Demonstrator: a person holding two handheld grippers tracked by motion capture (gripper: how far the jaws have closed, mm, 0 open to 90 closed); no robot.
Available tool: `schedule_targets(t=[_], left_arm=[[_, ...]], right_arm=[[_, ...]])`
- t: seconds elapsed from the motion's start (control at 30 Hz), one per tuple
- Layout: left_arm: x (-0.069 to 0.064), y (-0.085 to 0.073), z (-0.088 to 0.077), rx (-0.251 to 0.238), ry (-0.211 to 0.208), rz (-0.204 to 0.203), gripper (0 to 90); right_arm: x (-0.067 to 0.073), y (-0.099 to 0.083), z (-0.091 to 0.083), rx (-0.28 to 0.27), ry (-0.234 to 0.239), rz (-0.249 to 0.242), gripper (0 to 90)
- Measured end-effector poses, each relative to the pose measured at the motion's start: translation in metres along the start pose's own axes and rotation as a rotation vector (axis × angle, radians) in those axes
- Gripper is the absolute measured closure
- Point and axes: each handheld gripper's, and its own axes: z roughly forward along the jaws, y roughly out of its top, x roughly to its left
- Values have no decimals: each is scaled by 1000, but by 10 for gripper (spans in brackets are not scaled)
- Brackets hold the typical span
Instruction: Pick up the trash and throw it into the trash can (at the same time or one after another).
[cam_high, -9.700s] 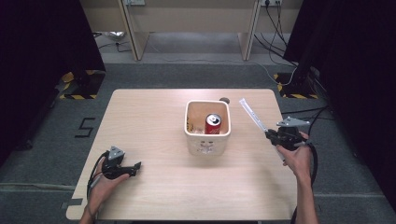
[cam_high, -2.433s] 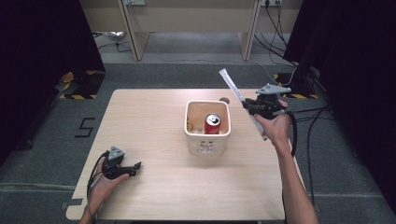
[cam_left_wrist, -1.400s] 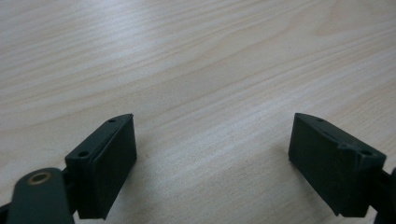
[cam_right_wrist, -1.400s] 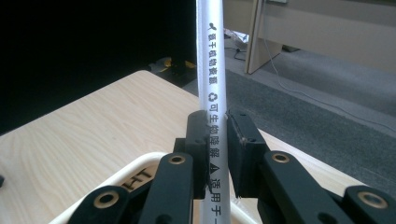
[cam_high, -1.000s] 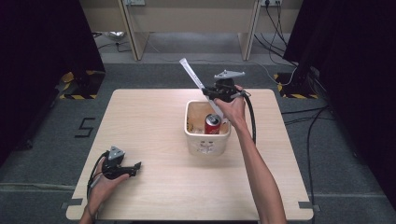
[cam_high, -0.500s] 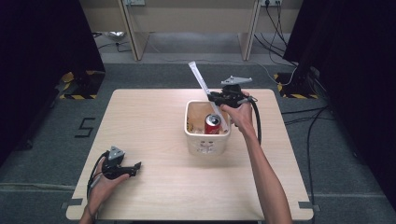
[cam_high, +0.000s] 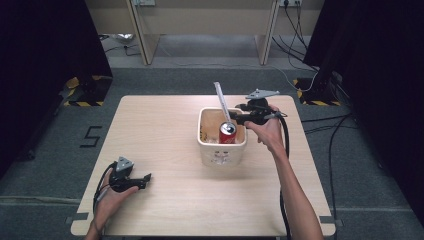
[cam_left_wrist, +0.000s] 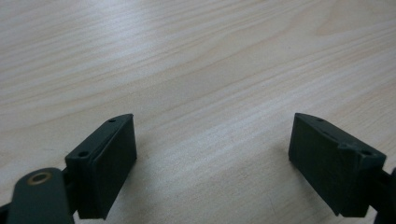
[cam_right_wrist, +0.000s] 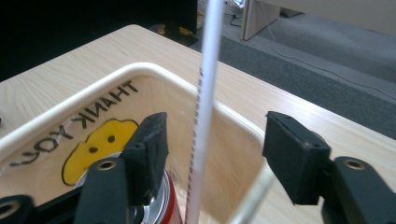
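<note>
A: Straw (cam_high: 221, 102), long axis?

B: Near upright in the high view, top leaning toward upper left of frame, lower end down in the white tub (cam_high: 202, 131) at centre, just beside the red can (cam_high: 227, 132). In the right gripper view it runs top to bottom between the fingers.

A: Right gripper (cam_high: 236, 117)?

B: Level at the tub's right rim, forearm reaching up from lower right. Its fingers have just been opening; the straw stands between them, pads clear of it.

A: Left gripper (cam_high: 146, 180)?

B: Lower left, resting on the surface (cam_high: 165, 200), fingers spread wide, nothing between.
</note>
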Motion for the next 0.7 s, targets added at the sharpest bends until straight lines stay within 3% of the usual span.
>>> schedule_targets(t=[0.4, 0.7], left_arm=[[0, 0, 0, -2, 1, 0, 146], [0, 0, 0, -2, 0, -1, 146]], right_arm=[[-13, -21, -34, -4, -51, 34, 283], [-24, -54, -61, 30, -154, 55, 251]])
